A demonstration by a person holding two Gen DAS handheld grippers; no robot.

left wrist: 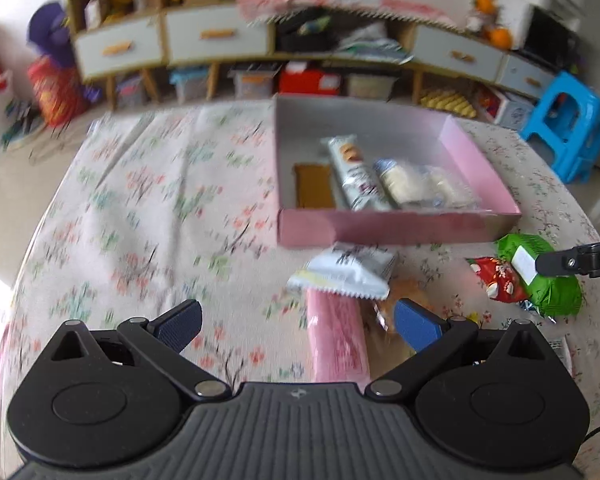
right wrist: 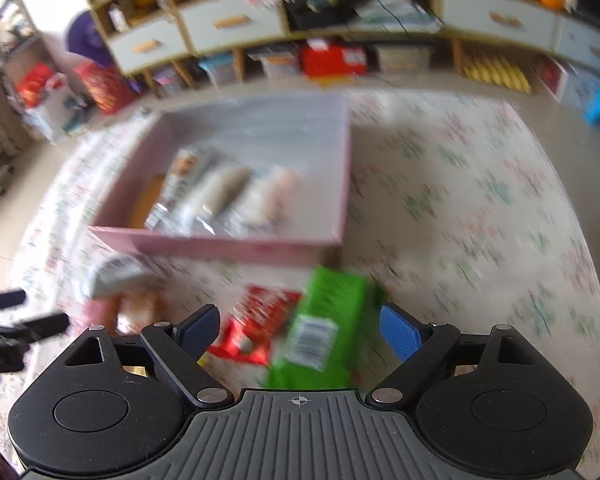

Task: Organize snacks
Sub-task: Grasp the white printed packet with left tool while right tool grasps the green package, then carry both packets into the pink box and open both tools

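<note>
Here the left gripper (left wrist: 298, 326) stands with its jaws spread wide and nothing pressed between the pads. Below that gap on the floral tablecloth (left wrist: 140, 216) lies a pink wrapped bar (left wrist: 337, 344), its far end tucked under a white snack packet (left wrist: 346, 274). An orange-brown wrapped snack (left wrist: 400, 300) shows just beside the bar, partly hidden by the blue pad on that side.

The right gripper (right wrist: 300, 332) is likewise wide apart, gripping nothing. A green snack packet (right wrist: 324, 328) with a white barcode label lies between its fingers, and I cannot tell whether either pad touches it. A red wrapper (right wrist: 256, 328) sits against the green packet on the left. In the left wrist view the same green packet (left wrist: 548, 280) and red wrapper (left wrist: 496, 280) lie to the right, with a black fingertip of the right gripper over the green one.

Further back stands an open pink box (left wrist: 380, 232). Inside it, side by side, are a flat brown packet (left wrist: 314, 184), a long white biscuit pack (left wrist: 352, 172) and a clear bag of pale rolls (left wrist: 424, 184).

Beyond the table, blurred, a low cabinet (left wrist: 220, 36) with grey drawers lines the wall, and a blue plastic stool (left wrist: 568, 120) stands on the floor at the right.
</note>
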